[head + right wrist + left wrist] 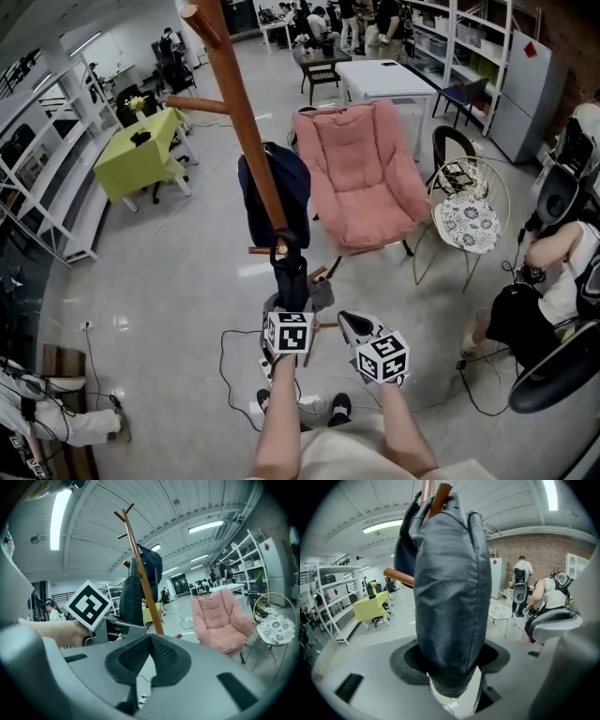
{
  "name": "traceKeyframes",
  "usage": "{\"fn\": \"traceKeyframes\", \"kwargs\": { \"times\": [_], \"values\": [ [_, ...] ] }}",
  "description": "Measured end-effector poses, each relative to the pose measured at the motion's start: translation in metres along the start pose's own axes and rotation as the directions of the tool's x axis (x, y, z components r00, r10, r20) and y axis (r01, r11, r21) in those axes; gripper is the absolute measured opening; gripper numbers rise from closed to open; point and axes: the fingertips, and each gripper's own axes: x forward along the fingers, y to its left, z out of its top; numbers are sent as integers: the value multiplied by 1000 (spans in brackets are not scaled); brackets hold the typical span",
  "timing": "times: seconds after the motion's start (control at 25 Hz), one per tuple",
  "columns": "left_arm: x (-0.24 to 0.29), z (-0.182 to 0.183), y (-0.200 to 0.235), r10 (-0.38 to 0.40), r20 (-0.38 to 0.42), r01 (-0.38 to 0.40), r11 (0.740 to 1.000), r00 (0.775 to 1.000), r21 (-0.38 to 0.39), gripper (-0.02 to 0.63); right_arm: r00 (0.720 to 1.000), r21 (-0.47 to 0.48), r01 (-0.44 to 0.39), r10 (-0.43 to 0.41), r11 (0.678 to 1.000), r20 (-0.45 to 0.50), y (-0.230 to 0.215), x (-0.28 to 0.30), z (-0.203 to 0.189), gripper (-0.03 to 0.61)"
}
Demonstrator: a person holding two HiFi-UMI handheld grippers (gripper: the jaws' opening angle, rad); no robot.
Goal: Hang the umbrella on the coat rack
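A wooden coat rack (246,120) rises in front of me, with a dark navy garment (298,187) hanging on it. The folded dark umbrella (290,277) hangs upright beside the pole, its black handle (280,247) at a short low peg (259,250); whether it rests on the peg I cannot tell. My left gripper (289,311) is shut on the umbrella's lower end. In the left gripper view the umbrella's fabric (447,597) fills the space between the jaws. My right gripper (352,324) is just to the right, shut and holding nothing; its pads (164,654) meet below the rack (143,581).
A pink padded chair (361,183) stands right behind the rack. To its right is a round wire chair (469,221), and a seated person (553,281) is at the far right. A yellow-green table (141,150) is at the left. Cables (234,349) lie on the floor near my feet.
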Motion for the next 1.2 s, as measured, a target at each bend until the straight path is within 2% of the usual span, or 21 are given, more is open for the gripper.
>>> {"fn": "traceKeyframes", "kwargs": {
  "times": [0.48, 0.68, 0.92, 1.2],
  "values": [
    [26, -8, 3, -18, -13, 17, 998, 1000, -63, 264, 1000, 17, 13, -13, 1000, 1, -3, -7, -2, 3],
    [26, -5, 2, -6, 29, 8, 996, 1000, -91, 270, 1000, 14, 8, -8, 1000, 4, 1, -6, -1, 3],
    [11, -7, 0, -32, 117, 47, 991, 993, -123, 284, 1000, 11, 10, -10, 1000, 2, 7, -8, -2, 3],
    [-14, -31, -6, -51, 137, 69, 989, 989, -130, 272, 1000, 5, -3, 3, 1000, 0, 19, -7, -8, 3]
  ]
}}
